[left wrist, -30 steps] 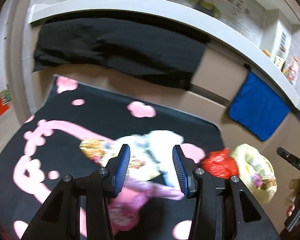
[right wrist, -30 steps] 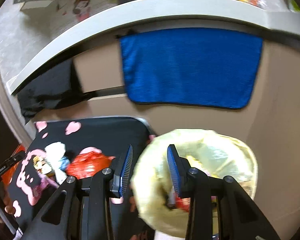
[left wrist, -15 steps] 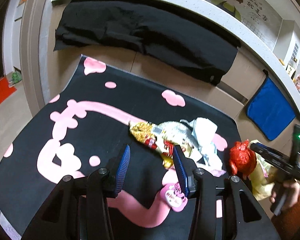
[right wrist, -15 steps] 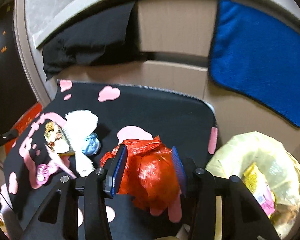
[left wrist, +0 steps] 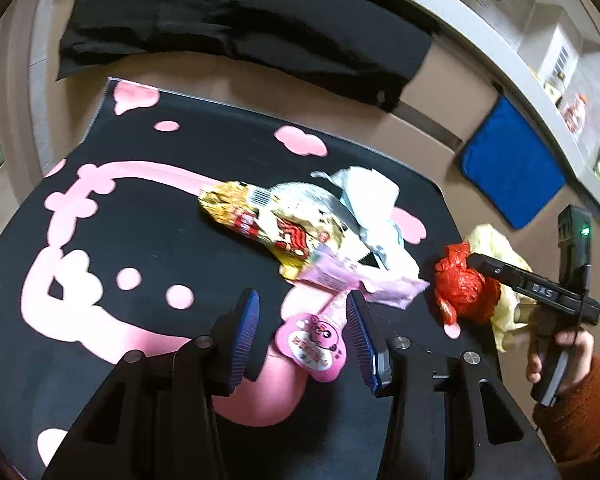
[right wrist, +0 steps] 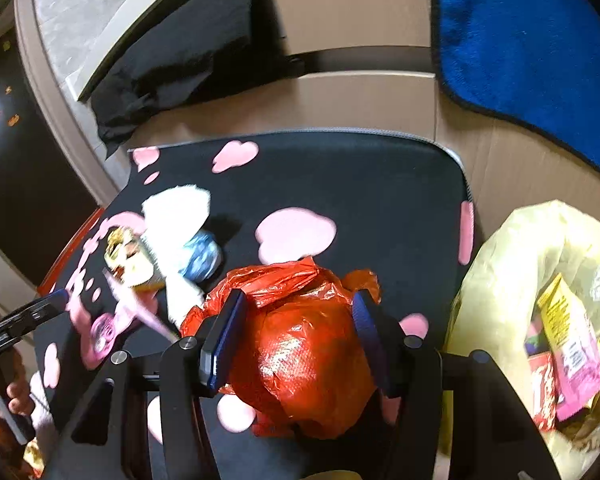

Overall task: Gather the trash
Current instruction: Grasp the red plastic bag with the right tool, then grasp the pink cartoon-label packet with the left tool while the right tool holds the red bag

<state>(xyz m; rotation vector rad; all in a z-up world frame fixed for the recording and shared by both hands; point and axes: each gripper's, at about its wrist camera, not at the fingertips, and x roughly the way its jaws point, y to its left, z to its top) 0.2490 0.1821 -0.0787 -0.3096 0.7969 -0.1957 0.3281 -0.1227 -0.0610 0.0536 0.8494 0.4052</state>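
Note:
My left gripper (left wrist: 302,330) is open, low over the black mat, with a pink guitar-shaped wrapper (left wrist: 312,344) lying between its fingers; the pads do not press it. Just beyond lie a gold snack packet (left wrist: 260,224), a pale purple packet (left wrist: 340,276) and crumpled white tissue (left wrist: 368,192). My right gripper (right wrist: 298,320) straddles a crumpled red plastic bag (right wrist: 304,352) on the mat's right side. Its jaws are opening, one on each side of the bag. A yellow trash bag (right wrist: 520,272) with wrappers inside stands open to the right.
The black mat with pink shapes (left wrist: 140,208) lies on the floor against beige cabinet fronts. A blue towel (right wrist: 520,48) and a black cloth (left wrist: 240,28) hang from the counter edge. A hand in a rust sleeve (left wrist: 560,356) holds the right gripper.
My left gripper sank toward the mat and now has the pink wrapper between its fingers. My right gripper swung left from the yellow bag to the red bag and its jaws widened.

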